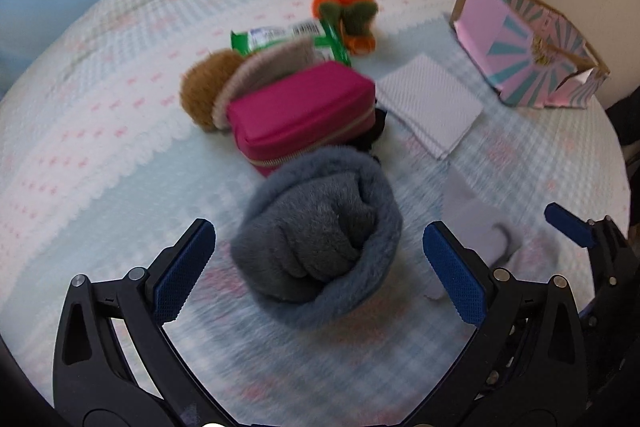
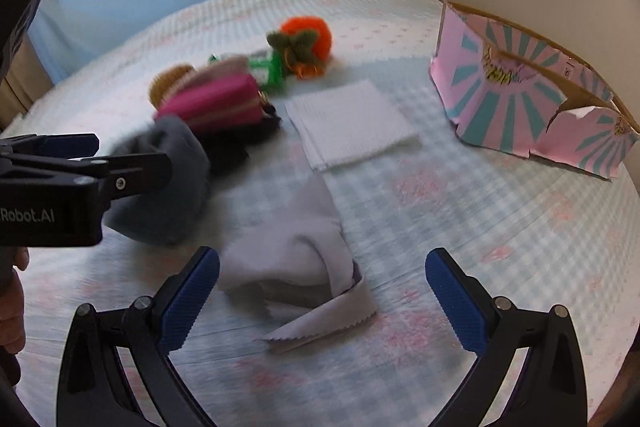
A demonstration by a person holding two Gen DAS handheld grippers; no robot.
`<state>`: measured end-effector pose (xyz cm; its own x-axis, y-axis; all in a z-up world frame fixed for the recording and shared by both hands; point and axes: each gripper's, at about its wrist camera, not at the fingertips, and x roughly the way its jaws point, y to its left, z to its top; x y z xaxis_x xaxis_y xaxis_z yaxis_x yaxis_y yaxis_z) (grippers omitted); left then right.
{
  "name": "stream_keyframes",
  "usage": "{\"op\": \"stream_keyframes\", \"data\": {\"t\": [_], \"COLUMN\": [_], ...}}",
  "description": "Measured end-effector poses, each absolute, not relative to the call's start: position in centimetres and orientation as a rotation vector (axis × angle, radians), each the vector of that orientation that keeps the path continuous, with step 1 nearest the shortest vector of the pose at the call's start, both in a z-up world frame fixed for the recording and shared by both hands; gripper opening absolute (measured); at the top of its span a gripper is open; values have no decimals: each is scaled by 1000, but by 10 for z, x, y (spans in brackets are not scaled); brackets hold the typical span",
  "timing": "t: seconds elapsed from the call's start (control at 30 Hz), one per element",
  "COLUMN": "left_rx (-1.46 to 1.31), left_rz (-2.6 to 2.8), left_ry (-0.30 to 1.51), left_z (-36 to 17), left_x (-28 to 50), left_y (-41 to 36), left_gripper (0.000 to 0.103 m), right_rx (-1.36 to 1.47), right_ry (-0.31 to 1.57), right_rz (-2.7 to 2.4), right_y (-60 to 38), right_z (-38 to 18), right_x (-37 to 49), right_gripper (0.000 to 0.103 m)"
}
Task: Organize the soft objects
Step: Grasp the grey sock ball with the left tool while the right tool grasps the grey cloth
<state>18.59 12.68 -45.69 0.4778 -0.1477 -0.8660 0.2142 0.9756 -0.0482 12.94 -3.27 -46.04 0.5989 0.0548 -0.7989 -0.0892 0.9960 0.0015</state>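
Observation:
A rolled grey fluffy bundle (image 1: 320,243) lies on the bed between the open jaws of my left gripper (image 1: 320,267), untouched. It also shows in the right wrist view (image 2: 168,187), partly behind the left gripper (image 2: 72,163). A crumpled pale lilac cloth (image 2: 304,259) lies between the open jaws of my right gripper (image 2: 322,295); it also shows in the left wrist view (image 1: 476,227). My right gripper's blue fingertip (image 1: 568,223) shows at the right in the left wrist view. A magenta zip pouch (image 1: 300,111), a brown and beige plush (image 1: 208,91) and an orange plush (image 1: 344,7) lie beyond.
A pink and teal cardboard box (image 2: 520,103) stands open at the right on the bed. A folded white cloth (image 2: 348,123) lies near the middle. A green packet (image 1: 280,39) lies behind the pouch. Something black (image 2: 236,143) lies beside the pouch. Curtains hang behind the bed.

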Motion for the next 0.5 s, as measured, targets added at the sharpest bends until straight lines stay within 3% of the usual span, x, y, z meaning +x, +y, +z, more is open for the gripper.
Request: {"op": "stream_keyframes", "data": {"t": [0.13, 0.27, 0.33, 0.4, 0.5], "left_rx": [63, 58, 51, 48, 48], "left_rz": [-221, -211, -209, -213, -224], "left_ry": [1053, 1046, 1040, 1054, 1060], "left_z": [-474, -476, -475, -478, -479], "left_x": [185, 189, 192, 196, 199], "left_y": [125, 127, 128, 128, 125], "left_gripper": [100, 94, 89, 77, 66], "right_rx": [-18, -18, -15, -10, -25], "right_ry": [939, 948, 934, 928, 926], "right_rz": [79, 80, 82, 93, 103], "right_y": [-32, -27, -25, -24, -20], "right_z": [-478, -487, -486, -485, -484], "right_x": [130, 132, 133, 134, 138], "right_gripper": [102, 89, 87, 71, 56]}}
